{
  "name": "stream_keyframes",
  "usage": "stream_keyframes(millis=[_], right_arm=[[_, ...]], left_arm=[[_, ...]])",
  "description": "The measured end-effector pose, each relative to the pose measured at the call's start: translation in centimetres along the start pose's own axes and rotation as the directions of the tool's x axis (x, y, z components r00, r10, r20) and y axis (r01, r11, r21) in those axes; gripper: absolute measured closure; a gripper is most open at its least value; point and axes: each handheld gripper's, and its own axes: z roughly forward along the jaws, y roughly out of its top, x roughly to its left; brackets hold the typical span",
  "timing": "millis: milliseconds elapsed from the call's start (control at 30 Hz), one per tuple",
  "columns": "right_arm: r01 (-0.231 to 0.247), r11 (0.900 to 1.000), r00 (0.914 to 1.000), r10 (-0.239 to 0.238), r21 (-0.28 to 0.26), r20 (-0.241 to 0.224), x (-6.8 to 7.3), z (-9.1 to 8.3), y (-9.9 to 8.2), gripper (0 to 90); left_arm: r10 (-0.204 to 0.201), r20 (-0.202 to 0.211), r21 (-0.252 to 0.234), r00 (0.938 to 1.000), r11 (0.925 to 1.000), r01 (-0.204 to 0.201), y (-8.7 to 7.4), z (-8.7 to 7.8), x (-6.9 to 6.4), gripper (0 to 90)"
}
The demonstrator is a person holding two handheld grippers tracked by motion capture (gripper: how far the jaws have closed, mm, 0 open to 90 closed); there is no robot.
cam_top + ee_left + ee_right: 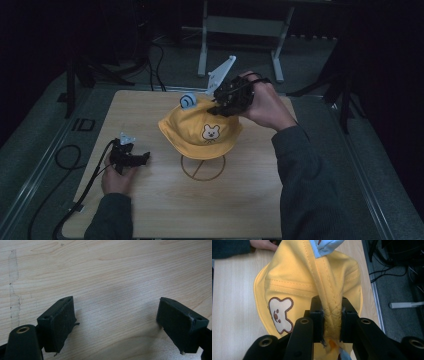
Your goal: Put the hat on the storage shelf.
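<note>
Right gripper view, right hand-held gripper (pixel 332 317) pinching stitched yellow cotton hat (pixel 294 285), left hand-held gripper (pixel 116 325) apart

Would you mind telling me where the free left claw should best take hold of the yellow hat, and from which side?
Probably the brim of the yellow hat on the left claw's own side. That thin fabric edge flares outward and hangs clear above the table, so open jaws could slide over it coming in level from the left. The right claw already pinches a fold of the crown at the far side.

Your item: one yellow bucket hat (pixel 200 131) with bear patch and blue ear, crown fabric bunched, perched above the tabletop (pixel 150 210).
</note>
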Motion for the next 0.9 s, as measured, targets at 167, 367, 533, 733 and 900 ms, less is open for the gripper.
stream_keyframes(millis=[167, 367, 533, 733, 900], right_arm=[[-0.006, 1.0, 1.0, 0.006, -0.004, -0.003, 0.0, 0.9, 0.4, 76.3], [-0.016, 0.9997, 0.9998, 0.016, -0.017, -0.016, 0.0, 2.0, 0.9, 76.1], [-0.03, 0.9992, 0.9988, 0.029, -0.028, -0.04, 0.0, 2.4, 1.2, 73.2], [-0.073, 0.997, 0.9936, 0.071, -0.026, -0.088, 0.1, 3.1, 1.3, 50.9], [-0.096, 0.9939, 0.9953, 0.096, -0.055, -0.009, 0.2, 3.0, 0.9, 25.1]], left_arm=[[0.001, 0.0, 0.0, 1.0, 1.0, -0.001, 0.0, 0.0, 0.0, 15.2], [0.002, -0.001, 0.0, 1.0, 1.0, -0.002, 0.0, 0.0, 0.0, 15.2], [0.001, 0.0, 0.0, 1.0, 1.0, -0.001, 0.0, 0.0, 0.0, 15.2], [0.001, 0.0, 0.0, 1.0, 1.0, -0.001, 0.0, 0.0, 0.0, 15.2], [0.001, 0.0, -0.001, 1.0, 1.0, -0.001, 0.0, 0.0, 0.0, 15.2]])
